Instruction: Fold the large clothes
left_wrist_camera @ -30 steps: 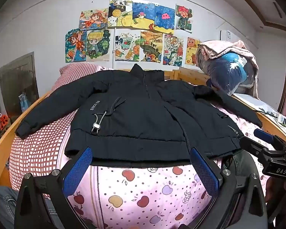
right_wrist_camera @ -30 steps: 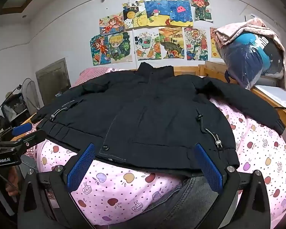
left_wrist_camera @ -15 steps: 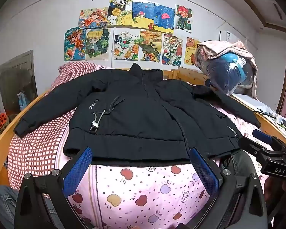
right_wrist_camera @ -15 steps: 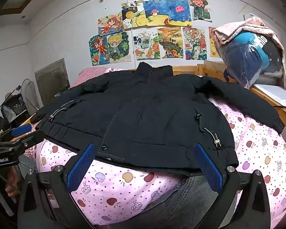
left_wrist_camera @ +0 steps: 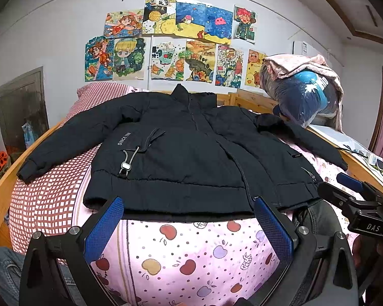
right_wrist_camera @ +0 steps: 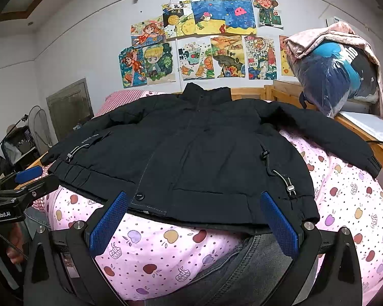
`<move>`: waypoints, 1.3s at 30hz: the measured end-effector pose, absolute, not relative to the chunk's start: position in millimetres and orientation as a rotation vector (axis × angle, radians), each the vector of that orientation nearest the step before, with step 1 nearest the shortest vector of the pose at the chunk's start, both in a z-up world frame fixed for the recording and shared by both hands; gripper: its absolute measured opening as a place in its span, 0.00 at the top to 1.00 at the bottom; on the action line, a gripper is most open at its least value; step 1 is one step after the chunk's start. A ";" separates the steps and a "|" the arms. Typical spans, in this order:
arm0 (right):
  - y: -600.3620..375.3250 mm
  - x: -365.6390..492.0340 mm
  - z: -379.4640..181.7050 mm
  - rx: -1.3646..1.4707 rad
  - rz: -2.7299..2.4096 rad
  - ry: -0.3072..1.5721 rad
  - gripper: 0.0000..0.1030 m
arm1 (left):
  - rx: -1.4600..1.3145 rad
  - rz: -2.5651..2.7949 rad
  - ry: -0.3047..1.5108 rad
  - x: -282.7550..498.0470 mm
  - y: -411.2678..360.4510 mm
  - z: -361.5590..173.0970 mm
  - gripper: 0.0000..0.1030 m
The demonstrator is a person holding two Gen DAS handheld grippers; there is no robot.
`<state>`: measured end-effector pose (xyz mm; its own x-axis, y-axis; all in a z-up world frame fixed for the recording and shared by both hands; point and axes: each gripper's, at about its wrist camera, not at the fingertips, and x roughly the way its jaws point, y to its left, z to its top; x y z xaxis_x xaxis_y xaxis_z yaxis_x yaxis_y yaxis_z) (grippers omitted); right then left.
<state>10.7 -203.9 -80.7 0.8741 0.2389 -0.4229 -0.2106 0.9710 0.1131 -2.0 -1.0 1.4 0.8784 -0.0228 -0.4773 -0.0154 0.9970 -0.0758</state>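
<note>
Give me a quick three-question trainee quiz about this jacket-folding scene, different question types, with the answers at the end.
1. True or false: the black jacket lies spread out with both sleeves extended.
2. Multiple choice: the left tool is A) shut on the hem, B) open with nothing between its blue pads, C) out of view.
3. Fill in: the jacket's hem rests on a pink sheet printed with ____.

Key: 1 true; 2 B; 3 apples. The right tool is likewise open and empty, short of the hem.

Drawings [left_wrist_camera: 171,43] on the wall; bagged bedding [right_wrist_camera: 337,74] beside the bed.
</note>
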 end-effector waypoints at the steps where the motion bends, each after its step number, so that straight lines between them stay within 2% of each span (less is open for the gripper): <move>1: -203.8 10.6 -80.6 0.064 0.235 0.450 0.01 | -0.079 -0.003 0.498 -1.9 -1.0 1.3 0.00; 39: -201.4 10.3 -81.2 0.067 0.234 0.452 0.01 | -0.082 -0.001 0.499 -2.6 0.1 1.0 0.00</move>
<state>10.3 -201.4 -81.2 0.8736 0.2382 -0.4244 -0.2086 0.9711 0.1158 -2.6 0.1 1.0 0.8780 -0.0213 -0.4782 -0.0188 0.9967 -0.0789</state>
